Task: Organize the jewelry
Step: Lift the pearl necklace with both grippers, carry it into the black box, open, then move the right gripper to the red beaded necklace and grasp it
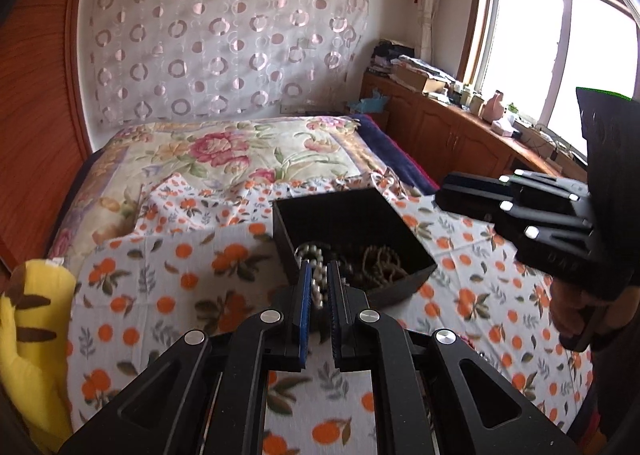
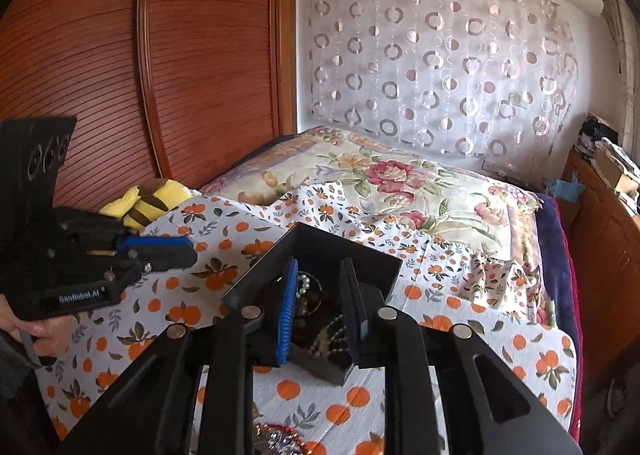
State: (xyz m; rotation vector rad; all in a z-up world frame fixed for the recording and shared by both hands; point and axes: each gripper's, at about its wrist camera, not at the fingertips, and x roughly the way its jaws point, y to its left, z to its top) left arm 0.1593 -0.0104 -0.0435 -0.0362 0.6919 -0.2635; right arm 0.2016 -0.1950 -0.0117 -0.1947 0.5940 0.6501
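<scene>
The left hand-held gripper (image 1: pixel 319 269) is clamped on a pearl strand (image 1: pixel 316 275) at the near rim of the black box (image 1: pixel 416 269) on the bed (image 2: pixel 460 307). The right hand-held gripper (image 2: pixel 320 275) stands parted and empty over the box, jewelry (image 2: pixel 320 319) lying below it.

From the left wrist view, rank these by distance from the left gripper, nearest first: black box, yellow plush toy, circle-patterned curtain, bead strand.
1. Bead strand, clamped between the left gripper fingers.
2. Black box, just ahead, on the orange-print cloth.
3. Yellow plush toy, at the left edge.
4. Circle-patterned curtain, on the far wall.
</scene>
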